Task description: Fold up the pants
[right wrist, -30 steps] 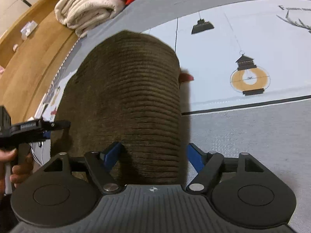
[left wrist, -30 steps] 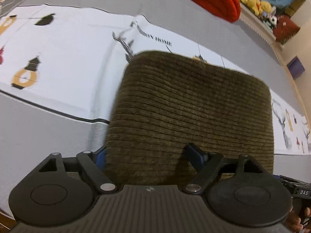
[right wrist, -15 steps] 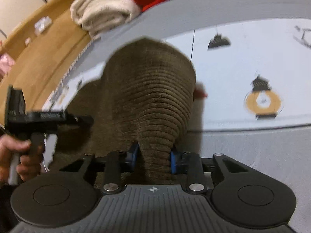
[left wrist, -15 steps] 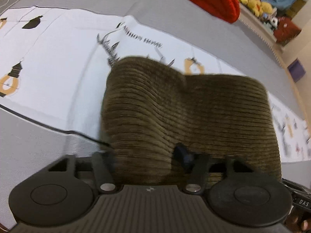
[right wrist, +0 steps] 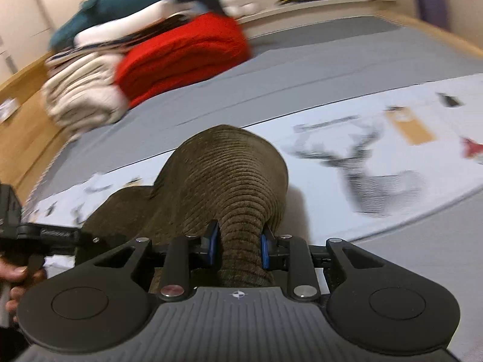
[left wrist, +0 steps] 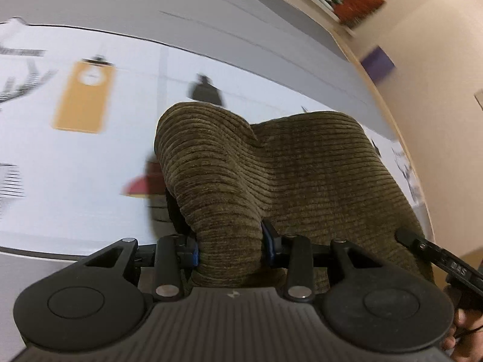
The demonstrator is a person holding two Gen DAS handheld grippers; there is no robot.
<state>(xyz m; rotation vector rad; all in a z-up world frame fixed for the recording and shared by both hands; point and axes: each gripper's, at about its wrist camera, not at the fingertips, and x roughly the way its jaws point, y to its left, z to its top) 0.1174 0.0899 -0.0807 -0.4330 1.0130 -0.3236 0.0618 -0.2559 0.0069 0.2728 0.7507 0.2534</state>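
A: Pants (left wrist: 302, 181) — olive-brown corduroy, thick ribbed wales, bunched into rounded humps, lifted off the white printed cloth (left wrist: 90, 181) on the grey mattress cover (left wrist: 151, 6).
B: Long axis?
A: Slung between the two claws; from the left wrist view, running toward the right edge. Ribs lying crosswise to each claw's fingers. Waist versus hems: cannot tell.
B: Claws?
A: Left gripper (left wrist: 229, 250): jaws closing, blue pads pressed on a gathered fold, roughly a third open. Right gripper (right wrist: 238, 247): same, closing, pinching a narrower ribbed roll.
B: Other claw visible?
A: Right gripper seen at lower right of left view, hand (left wrist: 462, 328) beneath. Left hand (right wrist: 15, 283) on a black handle at left of right view.
B: Background?
A: Red knit blanket (right wrist: 181, 57), cream folded towels (right wrist: 81, 96), teal fabric (right wrist: 120, 9) on top. Blurred.
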